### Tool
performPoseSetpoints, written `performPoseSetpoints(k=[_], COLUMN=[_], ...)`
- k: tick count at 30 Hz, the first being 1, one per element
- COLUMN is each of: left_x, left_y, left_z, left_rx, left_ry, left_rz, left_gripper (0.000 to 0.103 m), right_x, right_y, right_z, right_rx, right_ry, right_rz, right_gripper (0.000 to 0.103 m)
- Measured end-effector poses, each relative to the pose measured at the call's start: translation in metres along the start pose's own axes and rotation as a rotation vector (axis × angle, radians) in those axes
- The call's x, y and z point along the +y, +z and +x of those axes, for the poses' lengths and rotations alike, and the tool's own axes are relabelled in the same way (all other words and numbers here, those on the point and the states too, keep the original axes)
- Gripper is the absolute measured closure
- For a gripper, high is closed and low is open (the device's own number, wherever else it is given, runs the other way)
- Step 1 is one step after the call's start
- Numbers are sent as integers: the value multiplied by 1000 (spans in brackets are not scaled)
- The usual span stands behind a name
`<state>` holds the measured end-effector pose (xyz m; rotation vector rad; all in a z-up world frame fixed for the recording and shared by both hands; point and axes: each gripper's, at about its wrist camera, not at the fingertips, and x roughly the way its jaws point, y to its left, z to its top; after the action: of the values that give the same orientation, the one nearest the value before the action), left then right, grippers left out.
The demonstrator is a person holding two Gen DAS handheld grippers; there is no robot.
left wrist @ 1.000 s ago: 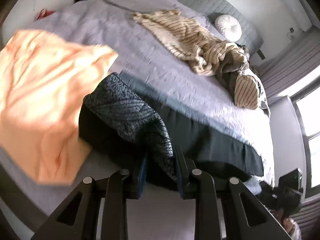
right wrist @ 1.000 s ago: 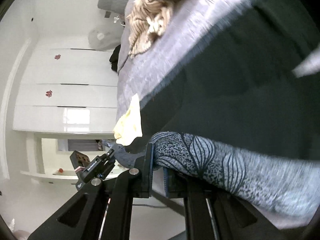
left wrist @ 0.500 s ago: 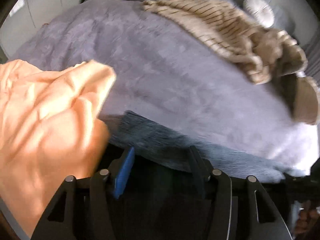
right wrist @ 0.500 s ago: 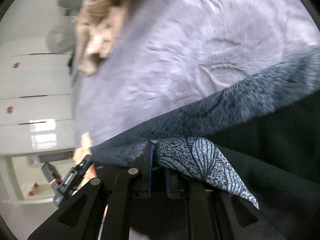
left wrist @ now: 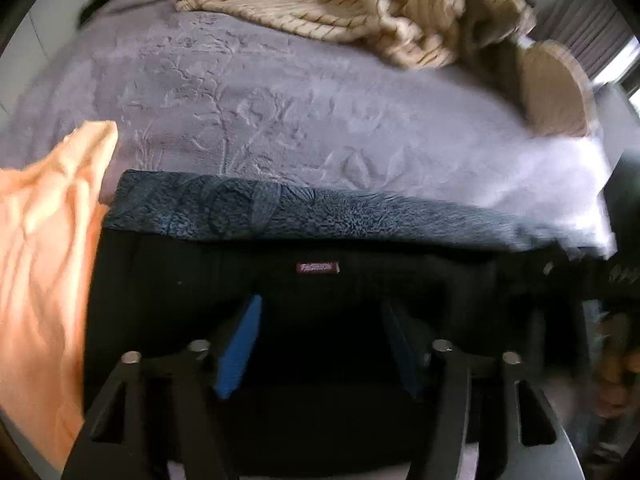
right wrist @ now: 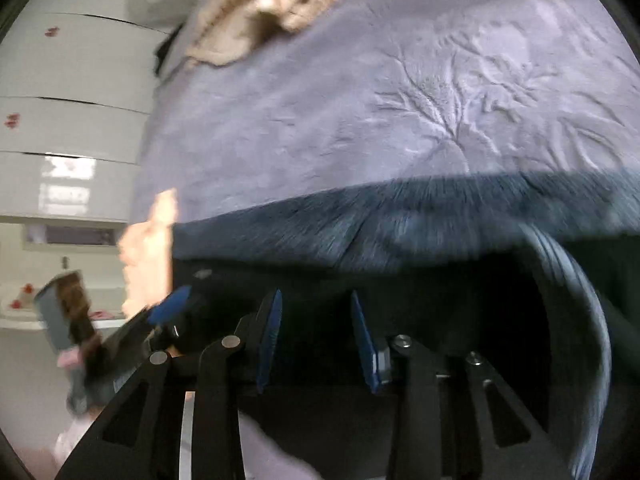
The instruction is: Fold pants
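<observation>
- Black pants (left wrist: 192,280) are edged at the far side by a grey-blue band printed with leaves; a small red label (left wrist: 317,267) is sewn on.
- A lilac bedspread (left wrist: 280,112), embossed with branches, is seen beyond.
- An orange cloth (left wrist: 44,248) is laid at left.
- A beige, dark-striped blanket (left wrist: 320,4) is heaped far off.

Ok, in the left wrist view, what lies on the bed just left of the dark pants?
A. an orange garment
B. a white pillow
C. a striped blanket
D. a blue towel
A: an orange garment lies on the purple bedspread, its edge against the left side of the dark pants; the striped blanket sits far back, away from them.
</observation>
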<state>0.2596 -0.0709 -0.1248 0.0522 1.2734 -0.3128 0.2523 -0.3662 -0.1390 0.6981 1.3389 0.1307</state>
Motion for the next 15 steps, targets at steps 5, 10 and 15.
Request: performPoseSetpoints(k=[5, 10, 15], left_x=[3, -13, -98], left_y=[24, 24, -2], left_z=[11, -13, -29], left_rx=[-16, 0, 64], left_ry=[50, 52, -112], left_rz=[-49, 64, 242], left_gripper=[35, 35, 35], right_x=[-11, -38, -111], right_y=[21, -23, -114], right_z=[-38, -116, -190], right_rx=[-163, -233, -276], right_ry=[-24, -52, -126], right_rz=[74, 74, 256], right_gripper=[60, 45, 44])
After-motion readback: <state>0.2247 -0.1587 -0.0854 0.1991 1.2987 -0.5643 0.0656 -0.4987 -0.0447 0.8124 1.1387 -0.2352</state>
